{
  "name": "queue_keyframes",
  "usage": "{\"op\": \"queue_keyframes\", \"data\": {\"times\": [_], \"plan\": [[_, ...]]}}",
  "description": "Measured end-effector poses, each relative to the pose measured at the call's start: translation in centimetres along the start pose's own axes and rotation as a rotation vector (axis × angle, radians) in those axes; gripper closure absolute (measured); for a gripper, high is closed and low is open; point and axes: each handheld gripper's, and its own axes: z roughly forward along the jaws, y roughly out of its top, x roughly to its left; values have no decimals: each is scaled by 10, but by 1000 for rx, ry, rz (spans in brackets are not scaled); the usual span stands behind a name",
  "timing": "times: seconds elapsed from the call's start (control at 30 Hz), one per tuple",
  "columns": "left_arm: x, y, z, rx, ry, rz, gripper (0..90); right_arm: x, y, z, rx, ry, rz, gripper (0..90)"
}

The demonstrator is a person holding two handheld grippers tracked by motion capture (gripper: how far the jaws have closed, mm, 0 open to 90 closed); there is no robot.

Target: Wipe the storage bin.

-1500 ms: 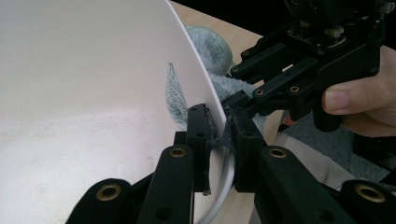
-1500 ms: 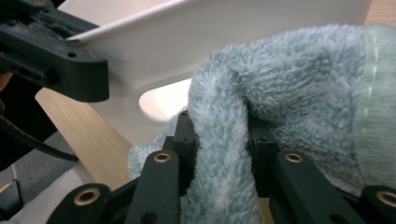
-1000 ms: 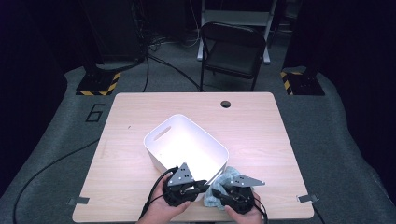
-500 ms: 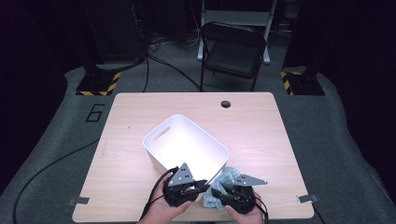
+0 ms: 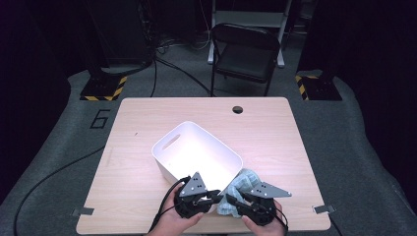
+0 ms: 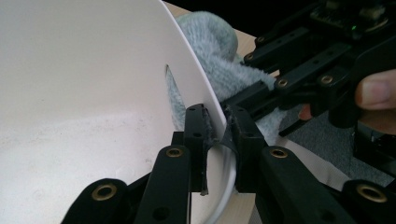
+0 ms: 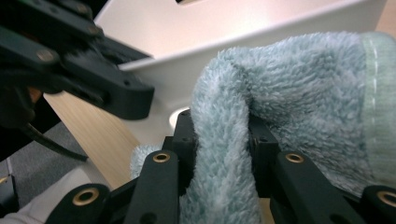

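Left tool (image 6: 217, 135) is pinched right on the near wall of the white bin (image 5: 169, 162), one jaw inside, one outside, with the thin rim sandwiched between them. The left gripper view makes that grip obvious; from the high view you just get the left tool (image 5: 210, 195) sitting at the bin's near corner. Right tool (image 7: 219, 140) is clamped on a fold of the fluffy pale blue-green towel (image 7: 299, 93), pile bulging out above both jaws. In the high view the right tool (image 5: 235, 201) is just right of the bin's near corner, and the towel (image 5: 242, 183) is bunched against the outside of the bin there, not in it.

The right gripper view also shows a stitched hem at the towel's edge, too small to make out from above. The left gripper view catches the towel (image 6: 210, 56) poking up behind the bin wall.

The bin sits about mid-bench (image 5: 295, 147), long axis running diagonally from far-left to near-right, handle slot at the far-left end.
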Motion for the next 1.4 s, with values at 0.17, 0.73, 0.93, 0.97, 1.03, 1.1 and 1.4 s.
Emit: {"op": "queue_keyframes", "data": {"times": [0.17,0.73,0.93,0.97,1.03,1.1,1.4], "plan": [[0,0,1,-4,1,-10,792,-1,-11,11,40,-8,17,709],[-1,2,4,-10,22,-28,788,-8,-36,35,162,2,52,709],[5,4,2,2,-35,-34,740,-12,-37,33,159,6,68,702],[6,5,1,-6,-47,-45,715,-12,-37,32,158,7,73,701],[6,7,-3,-15,-24,-29,670,-13,-38,32,153,3,80,699],[9,11,-10,-24,-40,-37,628,-13,-38,31,155,8,83,699],[40,16,-41,-72,-6,-102,540,-14,-39,30,143,7,96,692]]}}
